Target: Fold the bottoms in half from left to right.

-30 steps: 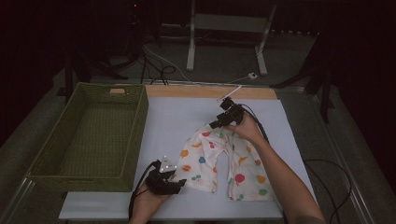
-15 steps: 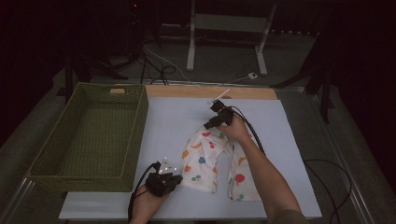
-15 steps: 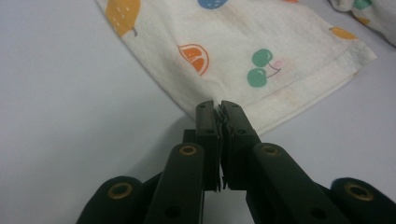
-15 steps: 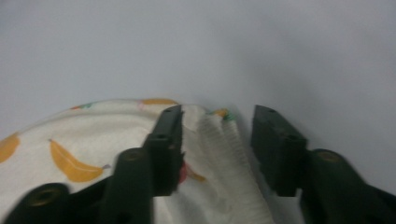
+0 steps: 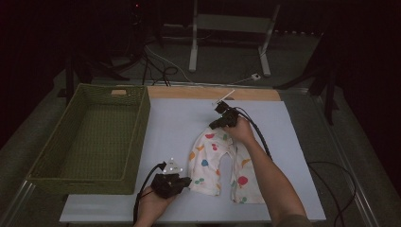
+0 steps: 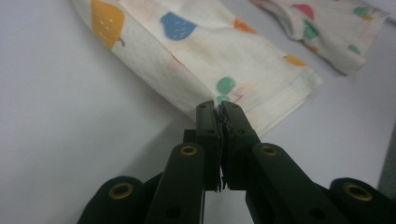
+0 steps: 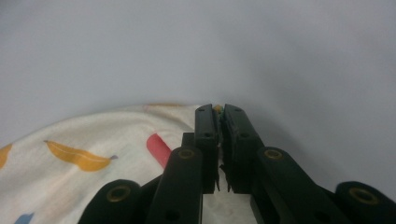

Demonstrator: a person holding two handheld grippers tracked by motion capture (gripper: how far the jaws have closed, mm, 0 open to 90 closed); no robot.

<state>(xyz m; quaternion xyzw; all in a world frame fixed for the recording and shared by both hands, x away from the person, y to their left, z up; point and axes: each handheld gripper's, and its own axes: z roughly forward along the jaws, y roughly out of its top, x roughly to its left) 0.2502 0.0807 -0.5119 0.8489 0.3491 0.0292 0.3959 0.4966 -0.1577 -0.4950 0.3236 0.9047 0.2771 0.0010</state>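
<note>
Small cream trousers [image 5: 206, 162] printed with coloured fruit lie on the white table sheet [image 5: 175, 123], legs toward me. My left gripper [image 5: 187, 180] is shut on the hem edge of the left leg; in the left gripper view the jaws [image 6: 218, 108] pinch the cloth's [image 6: 210, 51] folded edge. At the far end, the right gripper [image 5: 213, 125] is shut on the waist. The right gripper view has its jaws [image 7: 218, 110] closed over the cloth's [image 7: 70, 158] rim, with bare sheet beyond.
A green woven basket [image 5: 140, 124] stands along the left side of the sheet, its near corner close to my left hand. A wooden strip [image 5: 213, 93] runs along the far edge. Cables [image 5: 259, 137] trail from the grippers; a metal stand [image 5: 229, 28] is behind the table.
The right gripper has drawn the waist leftward and slightly toward me, bunching the trousers narrower. The left gripper has held its place on the hem.
</note>
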